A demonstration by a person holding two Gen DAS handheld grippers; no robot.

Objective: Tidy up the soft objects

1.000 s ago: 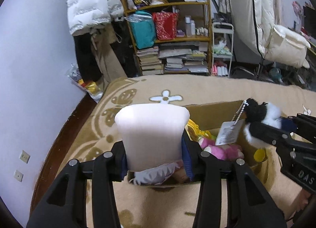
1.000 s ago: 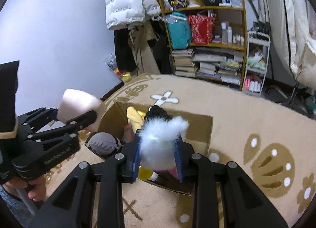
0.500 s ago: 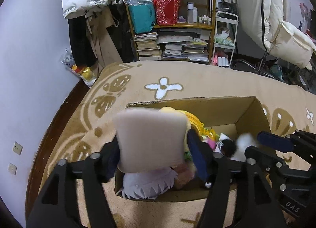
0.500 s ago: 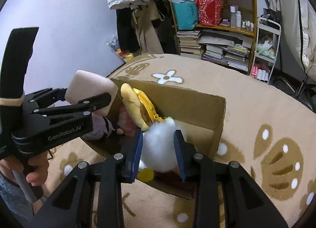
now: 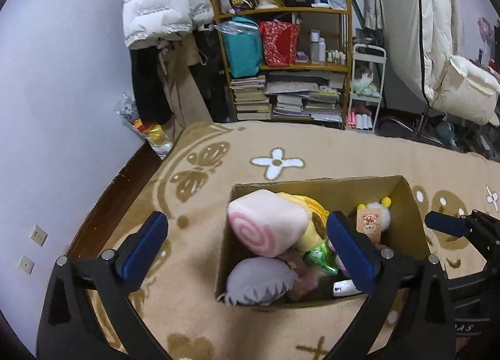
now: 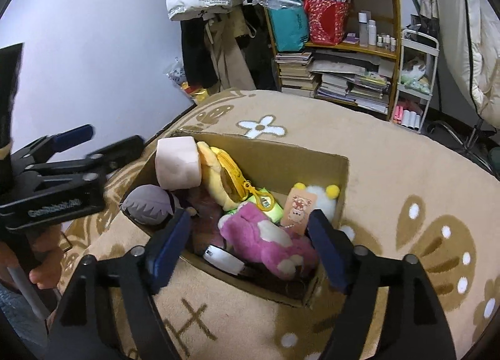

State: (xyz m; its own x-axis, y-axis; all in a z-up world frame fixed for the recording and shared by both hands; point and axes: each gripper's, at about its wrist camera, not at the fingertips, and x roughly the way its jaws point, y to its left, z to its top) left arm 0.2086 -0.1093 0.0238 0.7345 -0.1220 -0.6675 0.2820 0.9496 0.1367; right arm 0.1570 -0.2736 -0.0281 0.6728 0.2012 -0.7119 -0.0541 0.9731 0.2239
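Note:
An open cardboard box (image 5: pixel 409 213) (image 6: pixel 342 179) sits on a beige rug. A pink swirl roll plush (image 5: pixel 268 227) (image 6: pixel 178 166) lies in its left part on a yellow plush (image 6: pixel 223 175), above a grey plush (image 5: pixel 259 282) (image 6: pixel 148 204). A white fluffy toy with yellow pom-poms and a card tag (image 5: pixel 373 219) (image 6: pixel 318 200) lies at the right, beside a pink plush (image 6: pixel 265 235). My left gripper (image 5: pixel 247 247) is open and empty over the box. My right gripper (image 6: pixel 247 244) is open and empty over the box's near side.
The beige rug (image 5: pixel 312 147) with brown and white patterns spreads around the box. A cluttered wooden bookshelf (image 5: pixel 287 57) and a white trolley (image 5: pixel 365 88) stand behind it. A white jacket (image 5: pixel 159 1) hangs by the lilac wall at the left.
Both grippers opened and let go: the pink roll plush dropped into the box's left part and the white fluffy toy into its right part. Both grippers have drawn back and up.

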